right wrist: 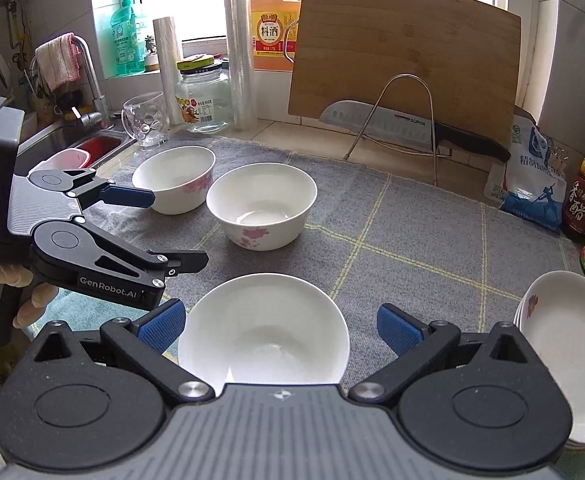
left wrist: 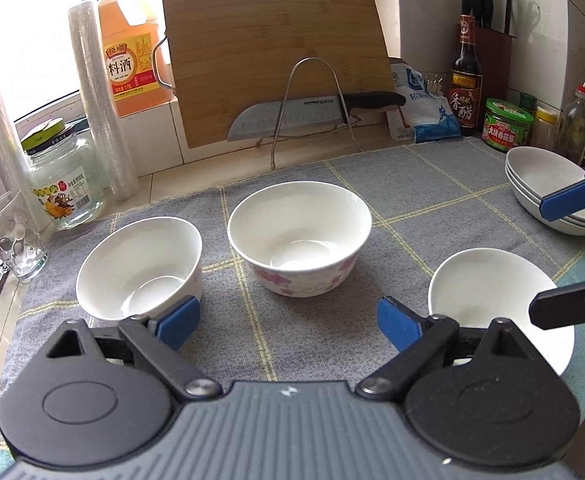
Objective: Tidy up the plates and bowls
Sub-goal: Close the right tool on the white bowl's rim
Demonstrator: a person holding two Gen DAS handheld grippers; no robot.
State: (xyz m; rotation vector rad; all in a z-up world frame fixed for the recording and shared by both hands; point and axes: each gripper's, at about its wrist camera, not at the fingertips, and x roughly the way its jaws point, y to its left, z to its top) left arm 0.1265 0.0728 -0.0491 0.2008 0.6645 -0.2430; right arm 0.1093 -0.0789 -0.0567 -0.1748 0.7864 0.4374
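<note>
Two white bowls with pink flowers stand on the grey cloth [left wrist: 432, 200]: one at the left [left wrist: 138, 266], one in the middle [left wrist: 299, 238]. They also show in the right wrist view, left [right wrist: 174, 184] and middle [right wrist: 261, 204]. A shallow white dish [left wrist: 500, 304] lies at the right, and shows near in the right wrist view [right wrist: 263, 340]. A stack of flowered plates [left wrist: 556, 196] sits at the far right, also in the right wrist view [right wrist: 568, 352]. My left gripper [left wrist: 288, 322] is open and empty, before the middle bowl. My right gripper [right wrist: 280, 326] is open, hovering around the shallow dish.
A cutting board [left wrist: 272, 64] and a knife [left wrist: 292, 114] lean in a wire rack behind. Glass jar [left wrist: 66, 184], glass mug [left wrist: 8, 240] and wrap rolls [left wrist: 100, 100] stand left. Sauce bottles [left wrist: 466, 76] and jars [left wrist: 506, 124] stand right. A sink [right wrist: 92, 146] lies far left.
</note>
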